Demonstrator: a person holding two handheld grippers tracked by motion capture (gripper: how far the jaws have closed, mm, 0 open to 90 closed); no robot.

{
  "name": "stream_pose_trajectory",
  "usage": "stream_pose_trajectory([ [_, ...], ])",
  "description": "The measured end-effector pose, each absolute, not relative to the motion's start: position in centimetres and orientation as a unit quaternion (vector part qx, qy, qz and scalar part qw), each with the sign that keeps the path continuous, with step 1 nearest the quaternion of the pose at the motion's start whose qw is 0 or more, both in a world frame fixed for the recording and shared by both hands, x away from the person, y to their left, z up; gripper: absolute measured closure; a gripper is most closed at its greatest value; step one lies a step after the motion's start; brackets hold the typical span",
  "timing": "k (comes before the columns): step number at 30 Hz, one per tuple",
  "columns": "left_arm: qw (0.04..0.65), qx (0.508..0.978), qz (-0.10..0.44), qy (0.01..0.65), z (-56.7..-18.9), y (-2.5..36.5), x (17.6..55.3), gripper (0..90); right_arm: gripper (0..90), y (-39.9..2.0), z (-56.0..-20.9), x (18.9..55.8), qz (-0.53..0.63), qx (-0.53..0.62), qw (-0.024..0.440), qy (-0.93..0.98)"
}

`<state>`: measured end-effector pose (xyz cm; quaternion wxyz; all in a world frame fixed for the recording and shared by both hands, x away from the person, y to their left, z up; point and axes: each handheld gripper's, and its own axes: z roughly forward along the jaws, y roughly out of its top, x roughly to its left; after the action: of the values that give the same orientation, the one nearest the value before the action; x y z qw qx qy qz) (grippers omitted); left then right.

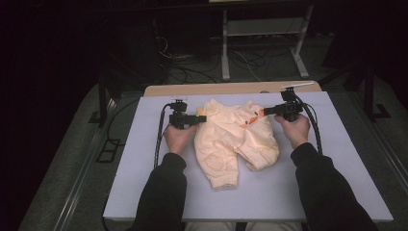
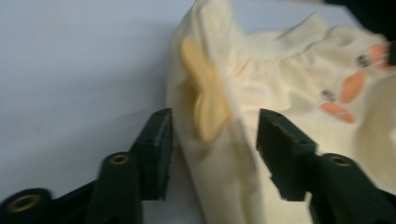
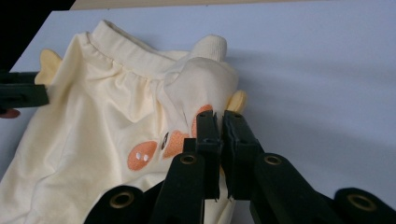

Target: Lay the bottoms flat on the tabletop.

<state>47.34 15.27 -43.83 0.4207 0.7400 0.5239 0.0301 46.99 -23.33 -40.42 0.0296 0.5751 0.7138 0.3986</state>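
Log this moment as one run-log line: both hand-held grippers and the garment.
left hand-held gripper: open, jaws astride garment edge | right hand-held gripper: shut on yellow baby garment | garment: flat on white table

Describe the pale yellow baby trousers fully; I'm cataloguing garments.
The pale yellow soft-knit baby trousers lie flat mid-table, ribbed waistband away from the person, legs toward them. Orange patches with small buttons sit near the waist, a heart outline on one leg. The right claw pinches one waist corner; the left claw straddles the other, open.
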Motion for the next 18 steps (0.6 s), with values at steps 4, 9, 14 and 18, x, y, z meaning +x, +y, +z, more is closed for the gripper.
stream_pose_trajectory([
  [4,0.44,0.711,-0.02,0.548,-44.7,15.8,47.8,81.2,84.3,-23.9,-41.2,46.9,0.402,0.579,0.017,0.71],
  [9,0.462,0.701,-0.039,0.541,-43.7,16.7,48.2,84.5,84.3,-24.4,-41.7,47.4,0.407,0.583,0.006,0.704],
  [14,0.471,0.7,-0.042,0.536,-42.2,17.1,49.0,85.0,84.3,-24.7,-41.6,48.0,0.419,0.588,0.0,0.692],
  [18,0.475,0.701,-0.036,0.531,-40.5,17.2,50.0,84.9,84.3,-24.3,-40.6,48.9,0.42,0.585,0.008,0.694],
])
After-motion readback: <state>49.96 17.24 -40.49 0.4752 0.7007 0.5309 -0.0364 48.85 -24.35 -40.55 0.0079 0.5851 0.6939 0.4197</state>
